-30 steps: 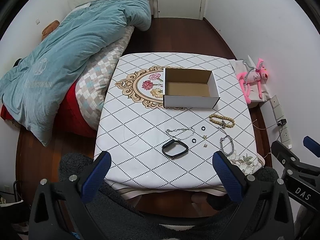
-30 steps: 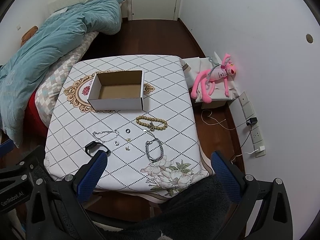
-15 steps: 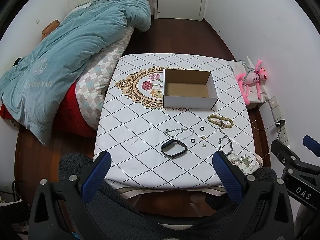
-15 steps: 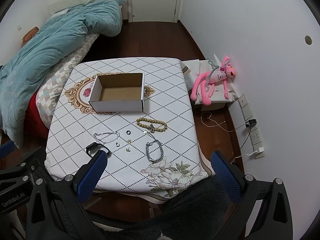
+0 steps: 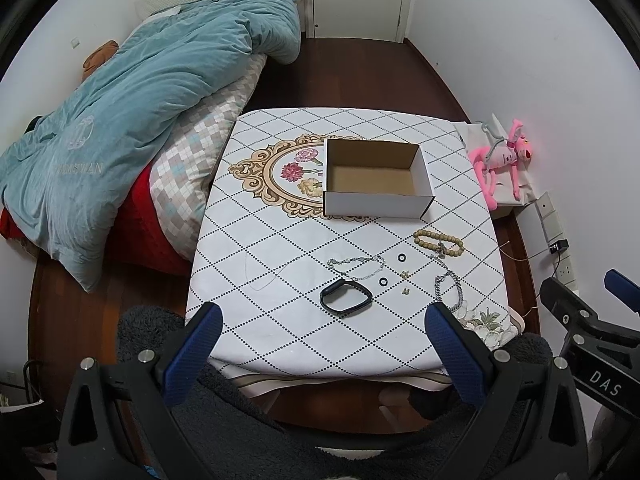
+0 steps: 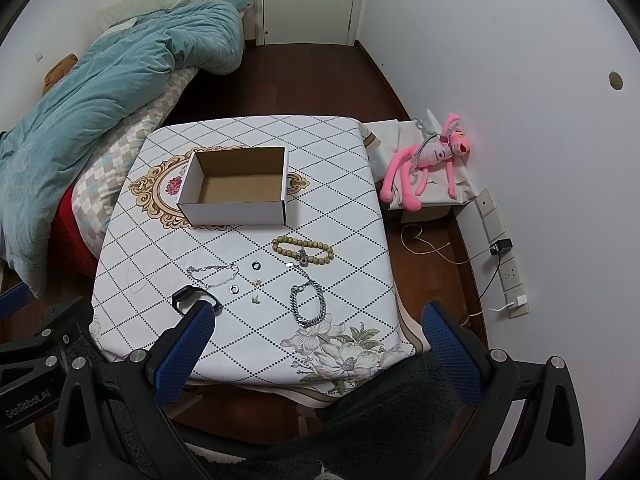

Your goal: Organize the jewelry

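From the left wrist view, the left gripper (image 5: 322,338) hangs above the near edge of the desk (image 5: 280,240), its jaws spread wide and holding nothing. On the patterned cloth, an empty cardboard box (image 5: 376,178) sits toward the far side. Nearer lie the jewelry pieces: a black band (image 5: 345,297), a thin silver chain (image 5: 356,266) just beyond it, two small dark rings (image 5: 401,257), a wooden bead bracelet (image 5: 438,240) and a heavy silver chain bracelet (image 5: 450,288) near the right edge. All lie apart from the box, with bare cloth between them. A bed with a blue quilt (image 5: 132,112) presses against the desk's left side. A pink plush toy (image 5: 502,158) lies by the right wall.

From the right wrist view, the right gripper (image 6: 318,330) likewise stands with jaws wide apart and empty over the near desk edge. Its left finger (image 6: 186,346) overlaps part of the black band (image 6: 188,296). The bead bracelet (image 6: 302,250) lies closest to the box (image 6: 236,188); the chain bracelet (image 6: 308,304) lies nearer, beside the printed flowers. Wall sockets (image 6: 506,264) and cables run along the floor on the right, and dark wood floor shows beyond the far edge.
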{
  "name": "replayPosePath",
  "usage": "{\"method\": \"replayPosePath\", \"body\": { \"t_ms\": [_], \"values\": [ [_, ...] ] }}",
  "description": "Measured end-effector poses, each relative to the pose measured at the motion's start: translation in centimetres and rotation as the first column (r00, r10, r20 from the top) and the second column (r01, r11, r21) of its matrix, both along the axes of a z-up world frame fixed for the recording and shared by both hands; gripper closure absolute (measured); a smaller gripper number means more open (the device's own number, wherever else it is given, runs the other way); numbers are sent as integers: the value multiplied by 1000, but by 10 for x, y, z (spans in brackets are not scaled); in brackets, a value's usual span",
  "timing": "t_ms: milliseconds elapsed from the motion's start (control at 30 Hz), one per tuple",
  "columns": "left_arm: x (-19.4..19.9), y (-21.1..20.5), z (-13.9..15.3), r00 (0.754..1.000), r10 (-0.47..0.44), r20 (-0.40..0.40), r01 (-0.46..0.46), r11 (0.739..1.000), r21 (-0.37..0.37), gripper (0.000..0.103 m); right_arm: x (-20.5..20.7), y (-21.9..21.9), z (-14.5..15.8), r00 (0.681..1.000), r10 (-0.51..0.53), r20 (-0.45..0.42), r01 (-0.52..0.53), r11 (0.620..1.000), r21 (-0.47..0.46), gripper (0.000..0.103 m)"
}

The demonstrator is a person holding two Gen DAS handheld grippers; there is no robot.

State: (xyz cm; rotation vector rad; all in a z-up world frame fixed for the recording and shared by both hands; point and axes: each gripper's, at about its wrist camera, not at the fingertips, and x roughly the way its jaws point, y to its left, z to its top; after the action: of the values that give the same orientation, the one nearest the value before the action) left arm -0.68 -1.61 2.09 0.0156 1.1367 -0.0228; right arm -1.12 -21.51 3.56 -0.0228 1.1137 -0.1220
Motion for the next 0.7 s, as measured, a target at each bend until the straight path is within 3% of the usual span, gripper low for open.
{"method": "replayPosePath", "body": {
  "t_ms": [700],
  "values": [
    [-3,-7,4,1000,-2,-4,2,1000,-9,0,4,-1,8,1000,1,12,-1,1000,7,0]
  ]
}}
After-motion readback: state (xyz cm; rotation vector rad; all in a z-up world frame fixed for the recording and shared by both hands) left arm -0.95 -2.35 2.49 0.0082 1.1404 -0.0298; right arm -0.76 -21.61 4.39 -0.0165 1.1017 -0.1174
